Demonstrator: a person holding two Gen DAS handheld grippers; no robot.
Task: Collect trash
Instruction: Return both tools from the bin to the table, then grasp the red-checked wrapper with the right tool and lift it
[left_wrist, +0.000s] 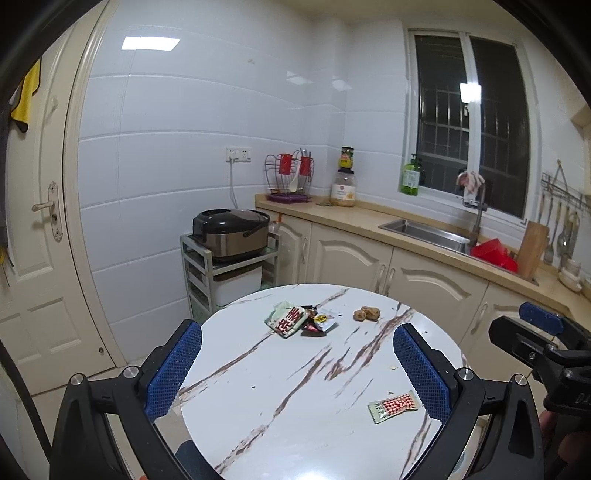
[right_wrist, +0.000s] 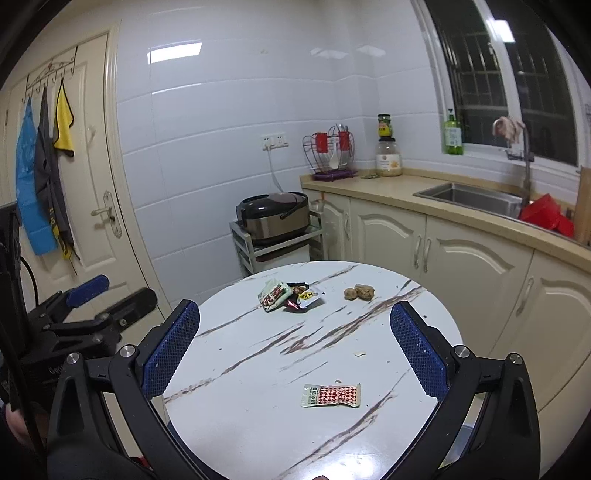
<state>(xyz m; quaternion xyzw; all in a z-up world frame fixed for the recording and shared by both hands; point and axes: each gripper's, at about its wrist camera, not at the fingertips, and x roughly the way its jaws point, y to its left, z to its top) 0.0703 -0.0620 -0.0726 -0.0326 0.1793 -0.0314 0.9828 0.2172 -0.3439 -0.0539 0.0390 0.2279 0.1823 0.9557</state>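
Over the round marble-veined counter (left_wrist: 258, 387), the left wrist view shows the left gripper (left_wrist: 297, 369) spread wide, its blue-padded fingers holding nothing. At 12 o'clock on the counter lies a heap of crumpled wrappers (left_wrist: 300, 320), with a brown lump of scrap (left_wrist: 366, 314) just beside it at 1 o'clock. A small red-checked sachet (left_wrist: 394, 405) lies flat at 4 o'clock, near the gripper's right finger. The right gripper (left_wrist: 532, 328) shows at 3 o'clock, off the counter's edge; how wide it stands cannot be told from here.

From the right wrist view, the right gripper (right_wrist: 295, 349) is likewise wide open and empty above the counter (right_wrist: 240, 406). The sachet (right_wrist: 331, 395) lies between its fingers toward 5 o'clock. The wrappers (right_wrist: 288, 294) and the brown scrap (right_wrist: 360, 292) sit well apart from it at 12 o'clock. The left gripper (right_wrist: 107, 295) hangs at 9 o'clock, beside the counter.
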